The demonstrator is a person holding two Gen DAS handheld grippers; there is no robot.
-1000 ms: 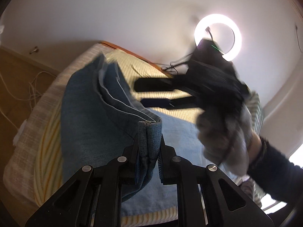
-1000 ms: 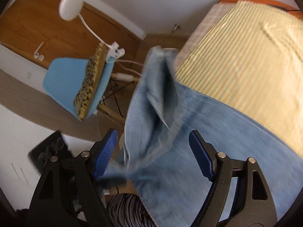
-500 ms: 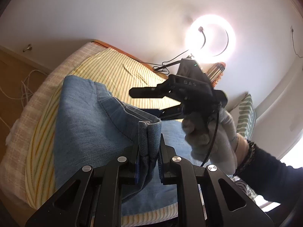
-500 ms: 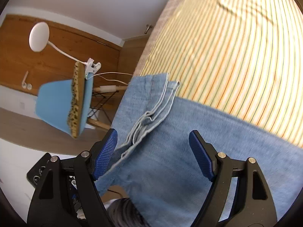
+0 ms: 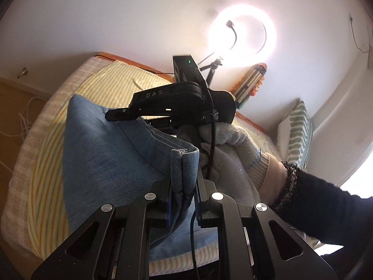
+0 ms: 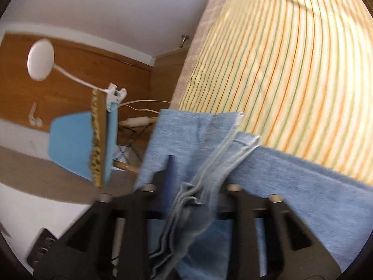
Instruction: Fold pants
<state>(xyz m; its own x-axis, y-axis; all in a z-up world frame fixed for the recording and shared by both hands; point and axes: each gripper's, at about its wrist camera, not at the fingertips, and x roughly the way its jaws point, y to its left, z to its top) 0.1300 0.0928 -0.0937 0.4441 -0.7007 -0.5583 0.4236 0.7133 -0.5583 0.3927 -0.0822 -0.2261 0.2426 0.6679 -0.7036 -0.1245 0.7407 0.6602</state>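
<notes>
Blue denim pants [image 5: 102,163] lie folded over on a striped bed sheet [image 5: 46,168]. My left gripper [image 5: 184,184] is shut on a thick folded edge of the denim and holds it raised. In the right wrist view the pants [image 6: 303,186] spread over the sheet [image 6: 291,58], and a bunch of layered hems runs between the fingers of my right gripper [image 6: 195,184]. Its jaws are closing and pinch that bunch. The left wrist view shows the right gripper [image 5: 112,115] from the side in a gloved hand [image 5: 233,154], reaching over the pants.
A lit ring light [image 5: 242,32] on a tripod stands behind the bed. A green-striped pillow [image 5: 298,135] leans at the right wall. Beside the bed are a blue chair [image 6: 77,144], a white clip lamp [image 6: 40,59] and loose cables [image 5: 23,121] on the floor.
The right gripper's wide-open jaws have come together on the pants' layered hems. That gripper sank and rolled, and now reaches further left over the pants. The left gripper kept its grip.
</notes>
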